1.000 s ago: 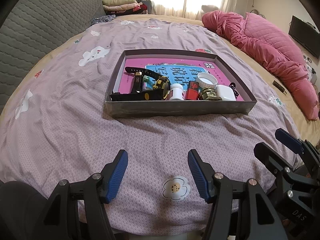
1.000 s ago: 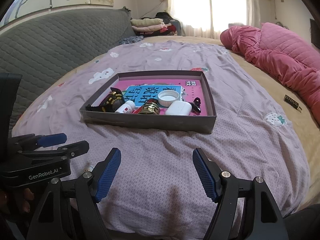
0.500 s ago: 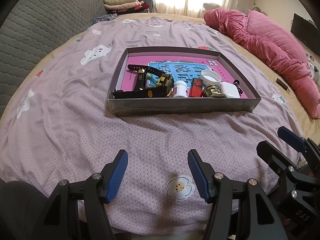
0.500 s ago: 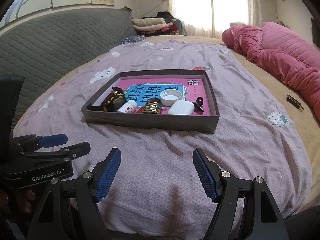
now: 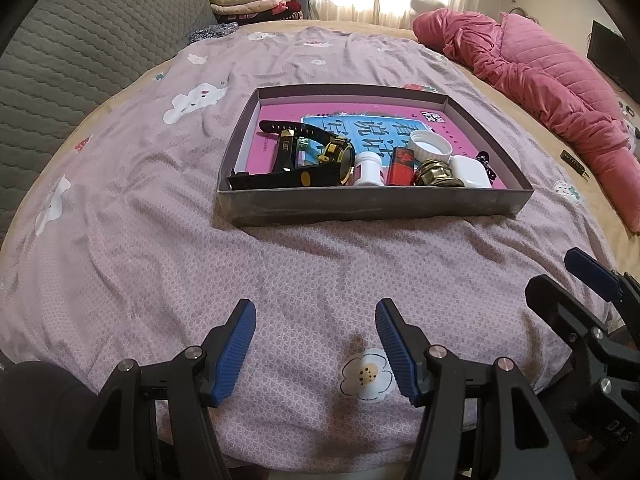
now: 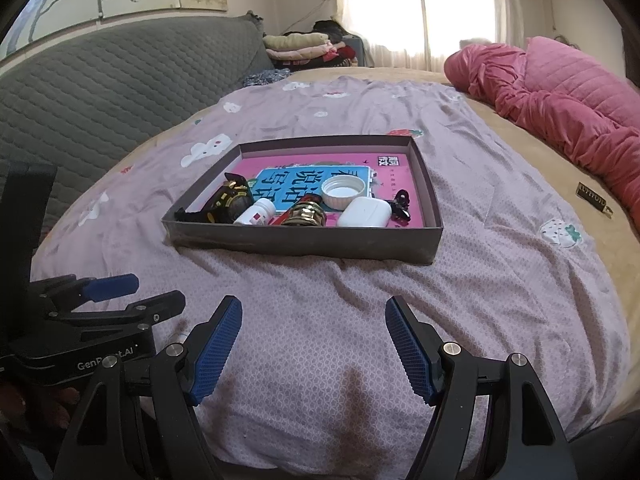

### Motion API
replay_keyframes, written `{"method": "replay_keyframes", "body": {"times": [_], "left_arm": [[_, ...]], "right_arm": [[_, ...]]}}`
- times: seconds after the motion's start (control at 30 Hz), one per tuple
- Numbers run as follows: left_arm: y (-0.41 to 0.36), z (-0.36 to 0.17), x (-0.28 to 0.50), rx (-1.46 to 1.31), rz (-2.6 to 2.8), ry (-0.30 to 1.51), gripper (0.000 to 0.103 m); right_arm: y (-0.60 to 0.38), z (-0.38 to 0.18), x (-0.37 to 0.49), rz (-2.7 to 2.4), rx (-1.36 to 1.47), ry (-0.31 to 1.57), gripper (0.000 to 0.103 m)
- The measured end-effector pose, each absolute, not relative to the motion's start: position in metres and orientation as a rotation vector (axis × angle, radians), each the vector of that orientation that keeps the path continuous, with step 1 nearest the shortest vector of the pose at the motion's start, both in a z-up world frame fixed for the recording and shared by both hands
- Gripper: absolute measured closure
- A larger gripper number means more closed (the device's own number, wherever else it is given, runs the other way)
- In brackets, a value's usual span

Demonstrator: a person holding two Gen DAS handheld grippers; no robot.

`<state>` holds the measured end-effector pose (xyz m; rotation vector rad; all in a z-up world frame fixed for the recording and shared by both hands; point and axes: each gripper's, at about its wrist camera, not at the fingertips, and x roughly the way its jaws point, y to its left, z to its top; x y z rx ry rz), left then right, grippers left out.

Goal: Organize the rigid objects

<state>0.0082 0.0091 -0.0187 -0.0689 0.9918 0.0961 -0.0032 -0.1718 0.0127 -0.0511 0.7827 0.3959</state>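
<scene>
A shallow grey box (image 5: pixel 376 202) (image 6: pixel 304 240) sits on the bed with a pink and blue book (image 5: pixel 376 126) lining its floor. In it lie a black and yellow watch (image 5: pixel 316 160), a small white bottle (image 5: pixel 368 168), a red lighter (image 5: pixel 401 165), a brass fitting (image 5: pixel 434 172), a white jar lid (image 5: pixel 430 145), a white earbud case (image 6: pixel 364 212) and a black clip (image 6: pixel 402 208). My left gripper (image 5: pixel 316 344) is open and empty, well short of the box. My right gripper (image 6: pixel 314 346) is open and empty too, beside the left one.
The bed has a lilac patterned sheet (image 5: pixel 160 220). A pink quilt (image 5: pixel 540 76) lies bunched at the right. A grey padded headboard (image 6: pixel 100 92) runs along the left. Folded clothes (image 5: pixel 248 0) are stacked far back. A small dark bar (image 6: pixel 592 200) lies on the tan blanket at right.
Both grippers have drifted slightly toward the box, which looks a little larger. Both stay open and empty. The things in the box have not moved.
</scene>
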Motion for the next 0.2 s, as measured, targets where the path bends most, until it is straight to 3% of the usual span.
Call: {"method": "replay_keyframes", "body": {"times": [0.2], "left_arm": [[0.0120, -0.0222, 0.0116, -0.070, 0.116, 0.996, 0.041]], "right_arm": [[-0.1695, 0.0111, -0.0018, 0.401, -0.056, 0.788, 0.028]]}}
